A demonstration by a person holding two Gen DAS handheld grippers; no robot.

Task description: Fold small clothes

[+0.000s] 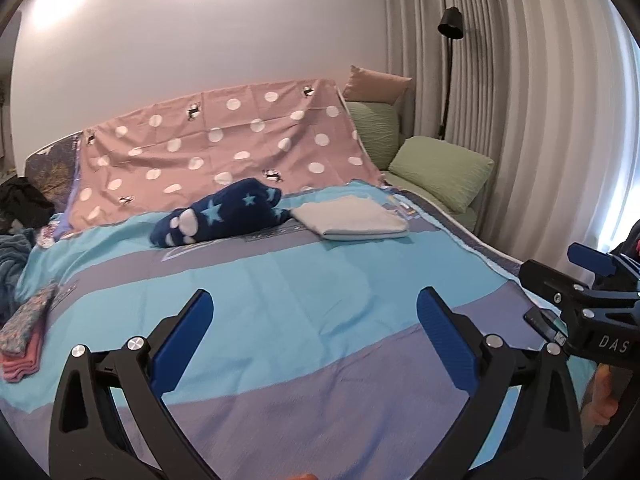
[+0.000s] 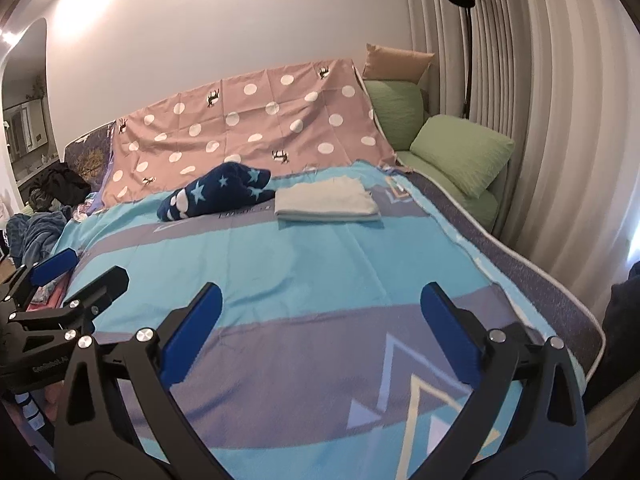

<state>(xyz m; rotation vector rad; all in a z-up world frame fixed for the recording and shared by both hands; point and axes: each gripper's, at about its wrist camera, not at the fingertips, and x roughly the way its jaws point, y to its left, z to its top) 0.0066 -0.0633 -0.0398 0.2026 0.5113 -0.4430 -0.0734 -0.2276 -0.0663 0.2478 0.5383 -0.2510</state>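
Observation:
A folded white cloth (image 1: 351, 218) (image 2: 326, 201) lies far back on the blue and purple bedspread (image 1: 280, 280) (image 2: 304, 264). Beside it, to the left, sits a rolled navy garment with light blue stars (image 1: 224, 212) (image 2: 216, 196). A small stack of folded pink and floral clothes (image 1: 24, 336) rests at the bed's left edge. My left gripper (image 1: 316, 300) hovers over the near bedspread, its jaws wide apart with nothing between them. My right gripper (image 2: 320, 294) is likewise open and empty. Each gripper shows at the edge of the other's view, the right gripper (image 1: 592, 280) and the left gripper (image 2: 60, 280).
A pink polka-dot sheet (image 1: 224, 148) drapes over the headboard. Green pillows (image 1: 440, 170) and a tan cushion (image 1: 376, 84) lie at the back right, by a black floor lamp (image 1: 450, 24) and grey curtains. Dark and blue clothes (image 2: 44, 216) are heaped to the left of the bed.

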